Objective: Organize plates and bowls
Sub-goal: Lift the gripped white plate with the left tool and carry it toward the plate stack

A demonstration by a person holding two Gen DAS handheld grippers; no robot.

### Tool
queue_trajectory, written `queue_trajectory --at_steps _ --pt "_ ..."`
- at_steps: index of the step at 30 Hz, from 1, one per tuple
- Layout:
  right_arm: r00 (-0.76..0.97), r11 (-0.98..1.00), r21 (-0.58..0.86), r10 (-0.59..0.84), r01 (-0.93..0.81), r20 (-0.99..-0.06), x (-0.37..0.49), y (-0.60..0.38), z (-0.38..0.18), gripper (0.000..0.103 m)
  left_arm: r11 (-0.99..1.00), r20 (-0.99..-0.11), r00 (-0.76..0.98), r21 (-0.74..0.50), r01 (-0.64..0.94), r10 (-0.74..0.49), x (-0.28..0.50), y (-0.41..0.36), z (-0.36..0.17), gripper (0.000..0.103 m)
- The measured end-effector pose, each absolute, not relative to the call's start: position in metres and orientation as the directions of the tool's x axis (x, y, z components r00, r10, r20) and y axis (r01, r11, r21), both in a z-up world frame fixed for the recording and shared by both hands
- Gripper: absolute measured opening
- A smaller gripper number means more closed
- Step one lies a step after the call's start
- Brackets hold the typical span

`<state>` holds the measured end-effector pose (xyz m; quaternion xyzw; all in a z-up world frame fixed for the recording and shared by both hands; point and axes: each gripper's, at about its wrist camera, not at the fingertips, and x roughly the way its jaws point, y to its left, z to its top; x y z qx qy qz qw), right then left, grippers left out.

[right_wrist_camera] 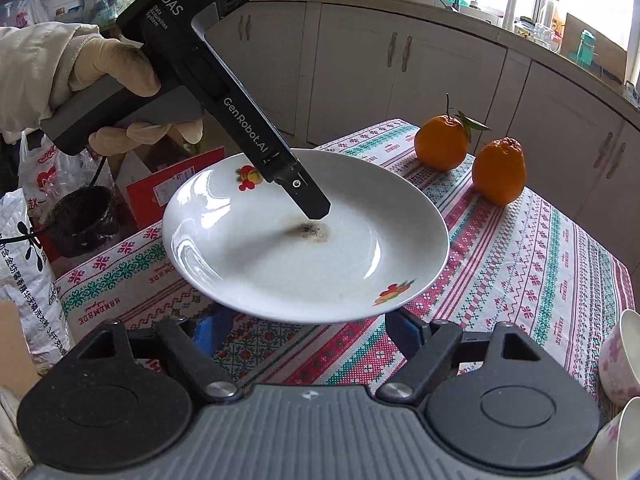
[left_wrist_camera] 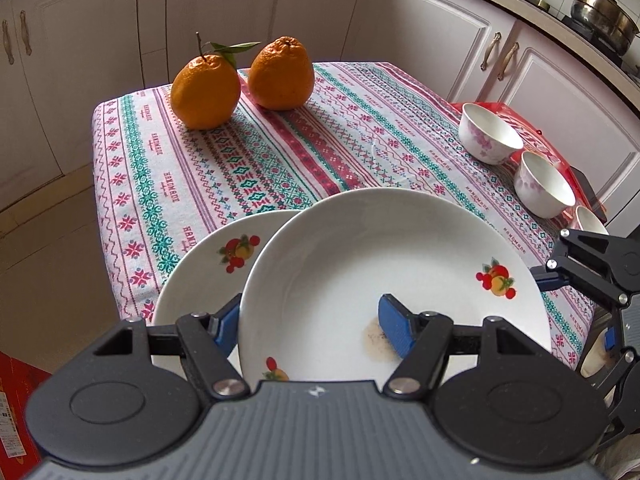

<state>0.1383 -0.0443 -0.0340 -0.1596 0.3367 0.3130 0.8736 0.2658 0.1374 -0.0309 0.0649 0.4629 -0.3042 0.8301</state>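
Observation:
My left gripper (left_wrist_camera: pixel 310 326) stands with one blue finger (left_wrist_camera: pixel 394 330) over and one under the near rim of a white fruit-print plate (left_wrist_camera: pixel 360 264), which hangs tilted above the table. A second matching plate (left_wrist_camera: pixel 200 272) lies on the cloth under it to the left. In the right wrist view the same held plate (right_wrist_camera: pixel 280 256) hangs over the cloth with the left gripper's finger on it by a brown stain. My right gripper (right_wrist_camera: pixel 308 330) is open, its fingers just below the plate's near rim and touching nothing. White floral bowls (left_wrist_camera: pixel 490 134) (left_wrist_camera: pixel 544 184) stand at the right.
Two oranges (left_wrist_camera: pixel 206 90) (left_wrist_camera: pixel 280 74) sit at the far end of the patterned tablecloth (left_wrist_camera: pixel 280 152). A red sheet (left_wrist_camera: pixel 524 120) lies under the bowls at the table's right edge. Kitchen cabinets surround the table. Bags and a red box (right_wrist_camera: pixel 176 188) stand beyond the left edge.

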Motion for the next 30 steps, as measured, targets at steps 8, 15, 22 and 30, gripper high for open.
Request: queue_trajectory --at_steps 8,15,22,30 --pt "0.57 0.749 -0.065 0.441 -0.659 -0.693 0.141 -0.039 -0.034 0.086 0.808 -0.808 0.376 -0.194 0.557 -0.453 0.27 0.144 -0.04 0.069" --pt "0.569 0.749 -0.067 0.438 -0.659 -0.696 0.142 -0.037 -0.034 0.086 0.808 -0.808 0.369 -0.207 0.551 -0.458 0.274 0.147 -0.043 0.069" --pt "0.574 0.745 -0.079 0.436 -0.662 -0.693 0.141 -0.035 -0.032 0.086 0.813 -0.815 0.37 -0.196 0.548 -0.446 0.277 0.148 -0.044 0.071" --pt "0.574 0.742 -0.081 0.439 -0.665 -0.691 0.141 -0.033 -0.031 0.086 0.812 -0.815 0.371 -0.191 0.552 -0.445 0.277 0.148 -0.046 0.076"
